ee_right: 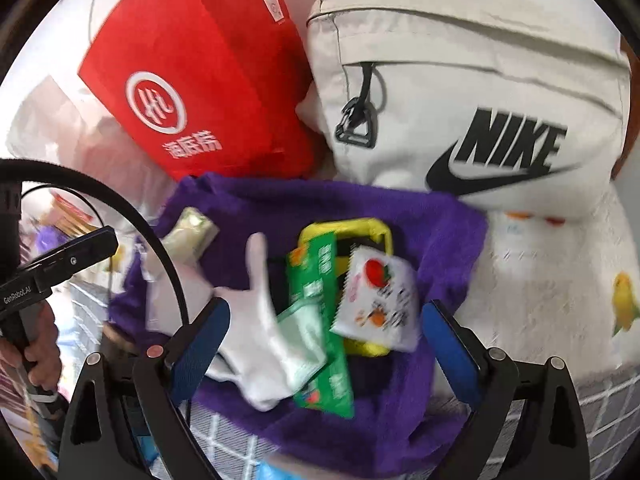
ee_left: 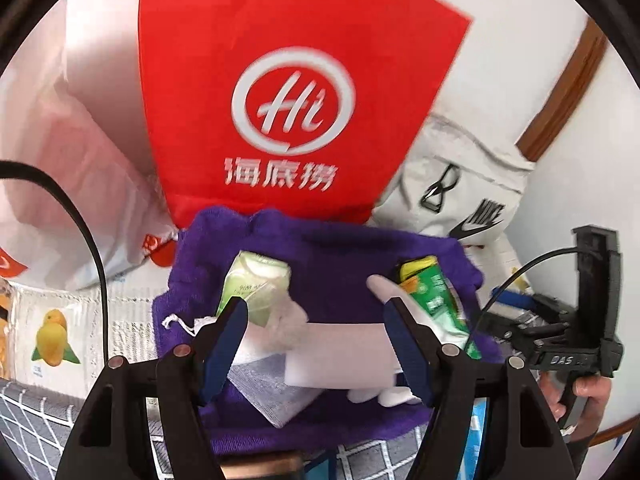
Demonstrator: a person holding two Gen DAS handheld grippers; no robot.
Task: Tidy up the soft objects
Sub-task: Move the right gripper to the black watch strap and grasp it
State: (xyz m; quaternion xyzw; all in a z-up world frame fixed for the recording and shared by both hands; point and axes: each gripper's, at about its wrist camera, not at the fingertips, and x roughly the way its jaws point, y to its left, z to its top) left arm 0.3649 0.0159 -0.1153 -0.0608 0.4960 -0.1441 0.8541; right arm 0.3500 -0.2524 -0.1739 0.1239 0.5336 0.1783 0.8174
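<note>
Towel (ee_right: 420, 220): purple, fuzzy | glove (ee_right: 260, 308): white, limp | packet (ee_right: 320, 320): green, glossy

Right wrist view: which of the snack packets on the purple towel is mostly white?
The packet with the strawberry print, lying over the yellow frame; the long packet beside it is green.

Fuzzy purple towel (ee_right: 256, 208); red paper bag (ee_right: 208, 76) w/ white circular logo & lettering; off-white fabric bag (ee_right: 460, 60) w/ black lettering & swoosh; white glove (ee_right: 260, 320); green snack packet (ee_right: 320, 320); white sachet (ee_right: 376, 300) w/ red fruit print; grey bedcover (ee_left: 32, 420) w/ white grid.
</note>
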